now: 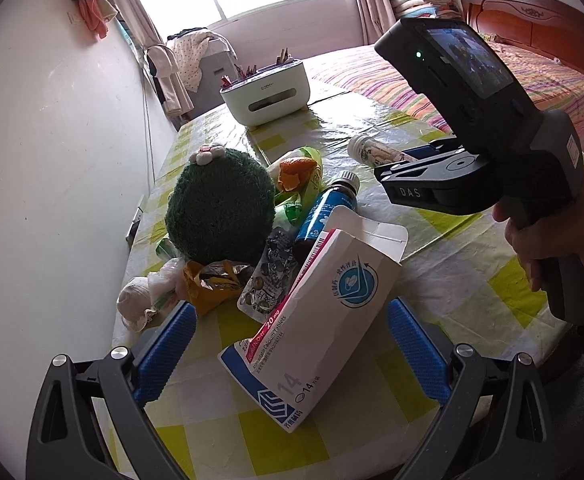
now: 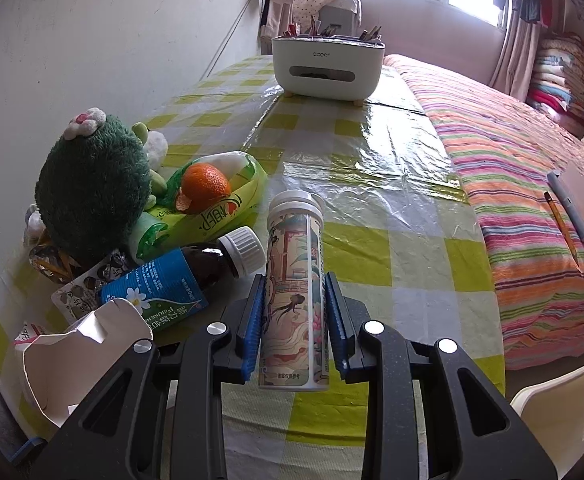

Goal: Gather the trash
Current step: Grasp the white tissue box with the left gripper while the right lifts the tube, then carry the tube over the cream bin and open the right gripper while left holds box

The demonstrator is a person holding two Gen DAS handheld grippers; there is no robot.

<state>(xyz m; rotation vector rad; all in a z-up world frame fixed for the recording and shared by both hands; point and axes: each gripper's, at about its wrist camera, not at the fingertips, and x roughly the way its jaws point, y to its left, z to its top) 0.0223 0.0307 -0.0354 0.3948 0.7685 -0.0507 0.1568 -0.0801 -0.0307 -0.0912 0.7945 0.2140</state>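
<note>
My right gripper [image 2: 294, 300] is shut on a white printed tube [image 2: 294, 280] with a white cap, held just above the checked table; the tube also shows in the left wrist view [image 1: 376, 152] in front of the right gripper [image 1: 408, 168]. My left gripper [image 1: 287, 328] is open, its blue pads either side of an opened white medicine box [image 1: 316, 320] lying on the table. A dark bottle with blue label [image 2: 171, 280] lies left of the tube. Orange peel [image 2: 203, 188] sits on a green wrapper [image 2: 219, 208]. Crumpled wrappers [image 1: 211, 280] and a tissue ball [image 1: 135, 300] lie by the wall.
A green plush toy [image 1: 219, 204] stands among the trash. A white organiser box [image 2: 328, 68] with pencils stands at the table's far end. A bed with striped cover [image 2: 512, 160] runs along the right edge. The wall [image 1: 51, 160] borders the left. A white bin [image 2: 560, 420] sits lower right.
</note>
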